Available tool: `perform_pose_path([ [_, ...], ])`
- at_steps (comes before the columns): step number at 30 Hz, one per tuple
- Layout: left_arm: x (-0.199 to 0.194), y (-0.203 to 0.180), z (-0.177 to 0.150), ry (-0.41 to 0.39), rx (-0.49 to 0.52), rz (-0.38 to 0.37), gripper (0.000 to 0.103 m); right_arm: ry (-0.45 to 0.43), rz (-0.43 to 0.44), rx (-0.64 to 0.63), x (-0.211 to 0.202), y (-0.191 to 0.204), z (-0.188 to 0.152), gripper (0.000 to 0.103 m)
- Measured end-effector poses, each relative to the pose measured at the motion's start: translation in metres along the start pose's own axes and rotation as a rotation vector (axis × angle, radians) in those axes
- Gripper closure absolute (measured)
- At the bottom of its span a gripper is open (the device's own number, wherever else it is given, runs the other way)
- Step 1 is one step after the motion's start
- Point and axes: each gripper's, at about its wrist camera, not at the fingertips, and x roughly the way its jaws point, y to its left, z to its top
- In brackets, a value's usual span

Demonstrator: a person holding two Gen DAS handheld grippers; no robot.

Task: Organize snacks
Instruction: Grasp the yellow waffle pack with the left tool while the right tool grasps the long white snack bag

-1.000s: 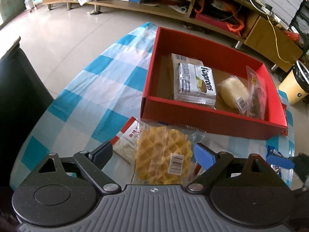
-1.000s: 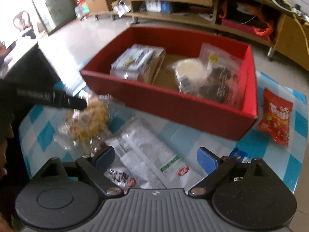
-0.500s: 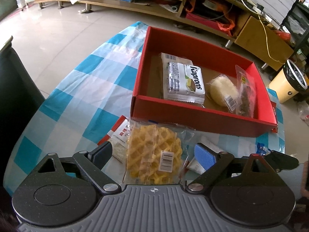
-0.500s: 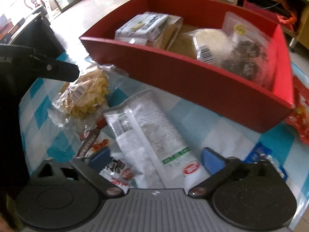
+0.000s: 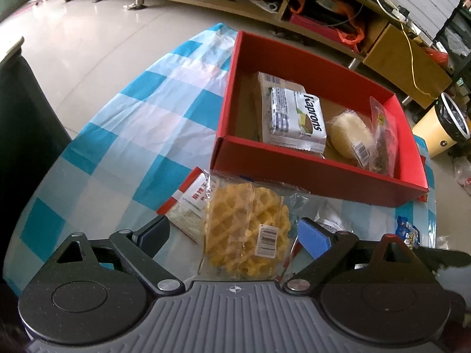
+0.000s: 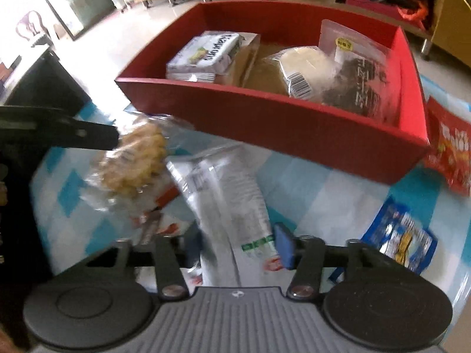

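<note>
On the bench [image 5: 123, 135], under its blue-and-white checked cloth, a red box [image 5: 309, 173] sits toward the far edge and already holds a Kaprons pack [image 5: 297, 119], a pale round bun [image 5: 348, 133] and a dark snack bag [image 5: 382, 144] leaning on its right wall, so it looks to be the collecting place. The loose snacks lie in front of it, presumably awaiting their turn.

The right gripper [image 6: 238, 248] has just been closing, and its jaws are now clamped on the near end of a long clear-and-white packet [image 6: 226, 188]; gripping it by one end should let the rest hang free for the lift over the box wall. The left gripper [image 5: 232, 235] hovers with jaws apart on either side of the waffle bag [image 5: 247, 232], not pressing it (a grasp seems to be the intent), and a red-and-white packet [image 5: 191, 206] lies partly under that bag.

Only the right wrist view shows the red gummy bag [image 6: 453, 153] just right of the box, the blue snack pack [image 6: 403, 238] in full, and the grip itself. The left wrist view alone gives the waffle bag sharply, barcode label up.
</note>
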Motion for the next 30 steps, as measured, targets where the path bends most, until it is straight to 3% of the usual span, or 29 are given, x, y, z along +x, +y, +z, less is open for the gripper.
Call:
perform_pose_path([
  [6, 0.013, -0.019, 0.003, 0.016, 0.035, 0.014, 0.004, -0.047, -0.009, 0.002, -0.025, 0.005, -0.015, 0.058],
  [10, 0.031, -0.029, 0.002, 0.043, 0.061, 0.065, 0.002, -0.079, -0.051, -0.010, -0.035, 0.003, -0.023, 0.059],
  [17, 0.055, -0.025, -0.004, 0.105, 0.056, 0.118, 0.003, -0.031, -0.095, 0.008, -0.016, -0.007, -0.026, 0.058],
  [21, 0.047, -0.020, -0.007, 0.095, 0.050, 0.108, 0.012, -0.029, -0.098, 0.004, -0.008, -0.006, -0.022, 0.055],
  [24, 0.043, -0.017, -0.010, 0.087, 0.058, 0.107, 0.017, -0.017, -0.096, 0.031, -0.001, -0.010, -0.019, 0.045],
  [27, 0.041, -0.013, -0.012, 0.090, 0.060, 0.102, 0.015, -0.027, -0.063, 0.057, 0.000, -0.011, -0.019, 0.025],
  [29, 0.042, -0.008, -0.013, 0.103, 0.056, 0.098, 0.013, -0.034, -0.022, 0.056, 0.003, -0.010, -0.020, 0.005],
  [30, 0.042, -0.006, -0.013, 0.106, 0.049, 0.094, 0.013, -0.037, -0.005, 0.048, 0.005, -0.009, -0.021, 0.001],
])
